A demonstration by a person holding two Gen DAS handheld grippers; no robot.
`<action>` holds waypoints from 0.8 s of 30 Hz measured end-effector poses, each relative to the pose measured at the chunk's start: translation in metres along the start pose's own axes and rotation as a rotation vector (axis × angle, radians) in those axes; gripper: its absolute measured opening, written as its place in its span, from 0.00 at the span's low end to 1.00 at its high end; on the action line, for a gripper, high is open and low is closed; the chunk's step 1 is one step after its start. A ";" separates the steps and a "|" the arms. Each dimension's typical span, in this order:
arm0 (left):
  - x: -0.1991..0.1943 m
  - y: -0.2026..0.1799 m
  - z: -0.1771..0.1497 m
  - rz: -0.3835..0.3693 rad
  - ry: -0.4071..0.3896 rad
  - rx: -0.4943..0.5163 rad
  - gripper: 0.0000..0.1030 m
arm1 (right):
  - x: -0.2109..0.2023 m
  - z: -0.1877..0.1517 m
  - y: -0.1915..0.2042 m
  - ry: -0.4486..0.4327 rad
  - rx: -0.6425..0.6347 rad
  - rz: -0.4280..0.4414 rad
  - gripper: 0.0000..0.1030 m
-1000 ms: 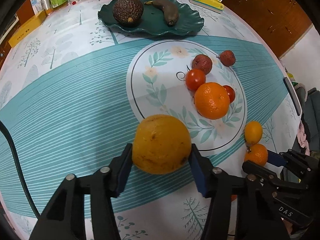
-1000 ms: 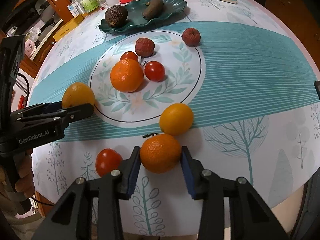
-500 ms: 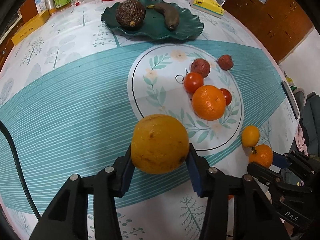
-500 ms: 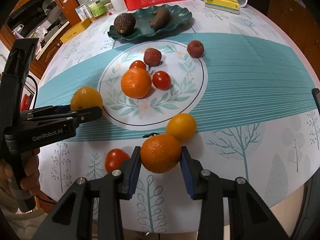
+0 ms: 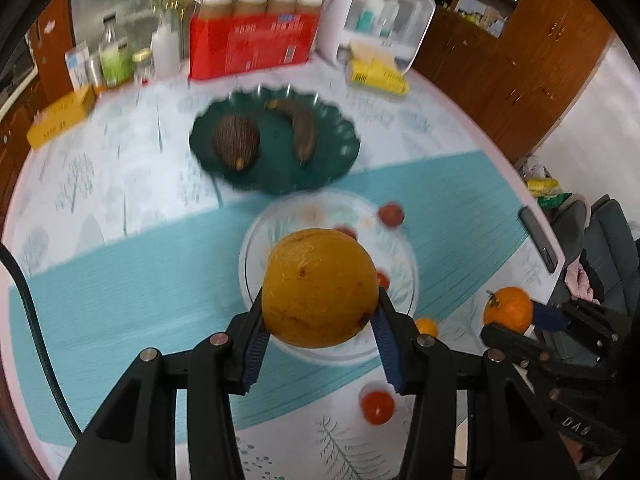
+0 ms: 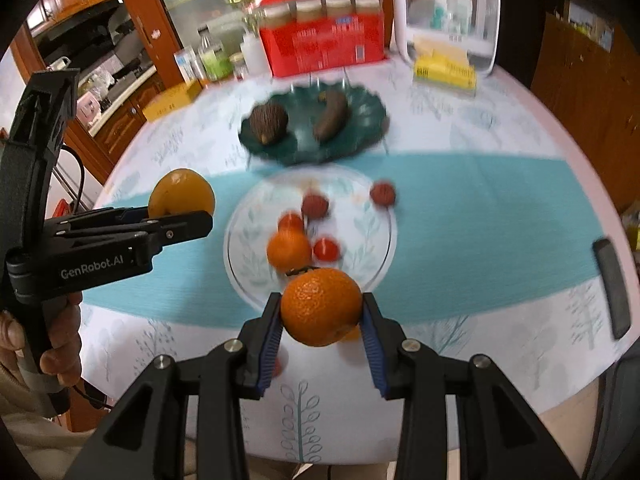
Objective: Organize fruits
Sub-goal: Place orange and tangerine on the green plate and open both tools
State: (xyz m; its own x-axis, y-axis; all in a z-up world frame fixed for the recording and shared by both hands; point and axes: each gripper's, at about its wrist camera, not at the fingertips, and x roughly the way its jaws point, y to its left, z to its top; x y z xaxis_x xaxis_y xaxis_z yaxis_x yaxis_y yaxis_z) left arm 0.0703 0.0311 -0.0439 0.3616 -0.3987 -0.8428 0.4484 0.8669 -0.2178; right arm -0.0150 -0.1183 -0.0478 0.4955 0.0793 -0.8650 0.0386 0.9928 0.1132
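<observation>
A: L gripper point(image 5: 320, 332)?
B: Clamped on big yellow-orange fruit point(image 5: 320, 288), held above table point(image 5: 120, 280) — near-edge strip bare (view blurred).
A: R gripper point(image 6: 322, 332)?
B: Mandarin point(image 6: 320, 306) gripped, above near table edge.

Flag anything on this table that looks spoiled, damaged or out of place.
The banana on the dark green plate is brown all over, so it looks overripe. The yellow-orange fruit held in the left gripper has small brown blemishes on its skin. Loose fruits lie scattered on the tablecloth. Motion blur hides finer detail.
</observation>
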 end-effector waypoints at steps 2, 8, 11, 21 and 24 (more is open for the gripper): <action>-0.013 -0.002 0.014 0.007 -0.023 0.014 0.45 | -0.016 0.018 -0.001 -0.031 -0.015 -0.010 0.37; -0.042 0.000 0.067 0.032 -0.084 0.060 0.45 | -0.053 0.081 -0.004 -0.114 -0.048 -0.041 0.37; -0.051 0.004 0.100 0.048 -0.109 0.075 0.45 | -0.061 0.117 -0.005 -0.146 -0.068 -0.069 0.37; -0.017 0.032 0.203 0.115 -0.162 0.044 0.45 | -0.015 0.233 -0.026 -0.182 -0.094 -0.114 0.37; 0.025 0.043 0.219 0.131 -0.123 0.008 0.45 | 0.029 0.253 -0.038 -0.133 -0.106 -0.096 0.37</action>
State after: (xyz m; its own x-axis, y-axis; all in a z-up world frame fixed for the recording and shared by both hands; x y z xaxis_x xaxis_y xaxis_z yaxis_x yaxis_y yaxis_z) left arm 0.2781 -0.0073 0.0335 0.5144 -0.3162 -0.7971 0.3974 0.9116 -0.1051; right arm 0.2177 -0.1760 0.0463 0.6046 -0.0219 -0.7963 0.0028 0.9997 -0.0254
